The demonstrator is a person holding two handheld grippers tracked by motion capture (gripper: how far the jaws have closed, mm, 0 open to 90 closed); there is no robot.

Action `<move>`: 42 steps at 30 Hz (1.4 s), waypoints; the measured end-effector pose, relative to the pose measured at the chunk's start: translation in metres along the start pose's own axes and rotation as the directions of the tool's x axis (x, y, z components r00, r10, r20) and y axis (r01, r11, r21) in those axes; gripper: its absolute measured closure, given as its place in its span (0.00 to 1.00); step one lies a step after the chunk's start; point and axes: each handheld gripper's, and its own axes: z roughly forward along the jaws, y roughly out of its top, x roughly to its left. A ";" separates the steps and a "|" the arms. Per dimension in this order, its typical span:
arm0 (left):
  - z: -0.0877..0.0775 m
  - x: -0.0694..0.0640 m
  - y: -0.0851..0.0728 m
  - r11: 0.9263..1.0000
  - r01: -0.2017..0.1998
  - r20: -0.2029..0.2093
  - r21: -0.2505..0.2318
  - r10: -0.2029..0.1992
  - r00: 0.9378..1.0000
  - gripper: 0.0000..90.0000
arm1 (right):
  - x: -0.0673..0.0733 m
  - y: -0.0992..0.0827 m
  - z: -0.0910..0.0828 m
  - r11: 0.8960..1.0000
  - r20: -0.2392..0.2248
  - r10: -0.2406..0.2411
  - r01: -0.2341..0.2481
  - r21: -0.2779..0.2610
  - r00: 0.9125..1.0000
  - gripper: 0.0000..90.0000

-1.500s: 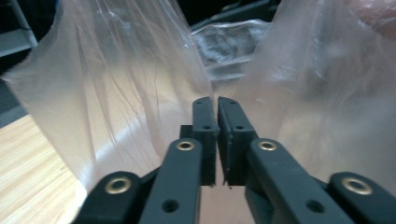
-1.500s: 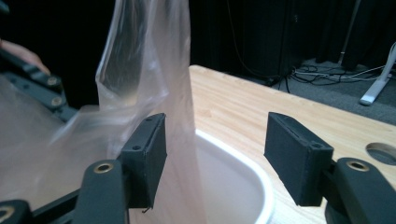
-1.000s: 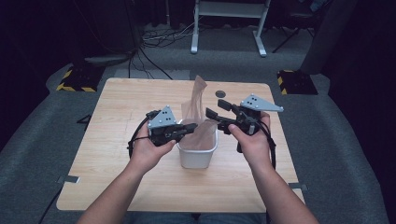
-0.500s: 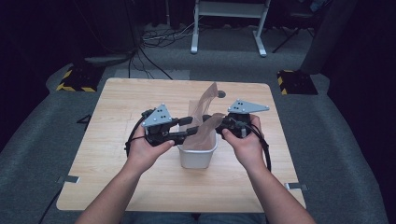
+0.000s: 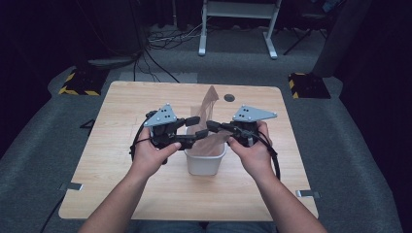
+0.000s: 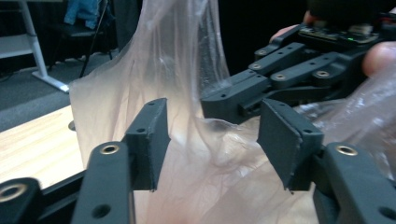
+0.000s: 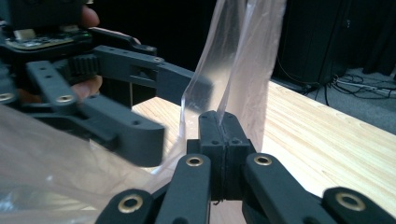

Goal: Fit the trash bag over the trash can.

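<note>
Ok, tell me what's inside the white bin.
A clear plastic bag sits in the white bin, its top rising above the rim. The right gripper pinches the film; the left gripper is open beside it. The bin's bottom is covered.

— What do the left black plastic tongs (image 5: 190,130) look like?

— Matt black link arms with brass-coloured rivets at the joints, square ribbed pads (image 6: 152,140) at the tips, and a grey three-cornered plate dotted with small holes on top. A black cable loops off the back.

— And the right black plastic tongs (image 5: 211,126)?

— The same build, same grey plate. A green circuit board with a lit green lamp sits on the body. The person's forearms are bare, no sleeves.
</note>
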 end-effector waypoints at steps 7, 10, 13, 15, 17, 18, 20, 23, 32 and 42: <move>-0.009 0.006 0.000 0.999 -0.018 -0.062 0.037 0.020 0.998 0.97 | -0.003 -0.002 -0.005 1.000 0.012 -0.003 0.003 -0.001 1.000 1.00; -0.013 0.010 -0.002 0.998 -0.031 -0.105 0.055 0.037 0.994 1.00 | -0.008 -0.005 -0.009 1.000 0.030 0.012 -0.012 0.003 0.999 1.00; -0.016 0.014 -0.004 0.996 -0.043 -0.145 0.079 0.054 0.988 1.00 | -0.013 -0.009 -0.012 1.000 0.046 0.023 -0.024 0.013 0.999 1.00; -0.017 0.015 -0.005 0.995 -0.052 -0.159 0.089 0.065 0.985 1.00 | -0.017 -0.012 -0.014 0.999 0.060 0.028 -0.029 0.018 0.998 1.00; -0.020 0.018 -0.007 0.990 -0.077 -0.199 0.119 0.100 0.975 1.00 | -0.020 -0.014 -0.016 0.999 0.073 0.035 -0.036 0.024 0.997 1.00; -0.020 0.018 -0.007 0.990 -0.077 -0.199 0.119 0.100 0.975 1.00 | -0.020 -0.014 -0.016 0.999 0.073 0.035 -0.036 0.024 0.997 1.00; -0.024 0.022 -0.008 0.990 -0.076 -0.214 0.122 0.101 0.972 1.00 | -0.025 -0.016 -0.019 0.999 0.090 0.038 -0.041 0.031 0.995 1.00; -0.027 0.024 -0.008 0.988 -0.083 -0.233 0.134 0.113 0.966 1.00 | -0.028 -0.018 -0.021 0.998 0.105 0.037 -0.041 0.039 0.994 1.00; -0.039 0.032 -0.011 0.986 -0.081 -0.268 0.148 0.119 0.956 1.00 | -0.034 -0.021 -0.024 0.997 0.130 0.049 -0.056 0.051 0.990 0.99; -0.028 0.015 -0.002 0.988 -0.110 -0.168 0.106 0.127 0.978 1.00 | -0.033 0.004 -0.008 0.998 0.164 0.036 -0.027 -0.056 0.986 0.42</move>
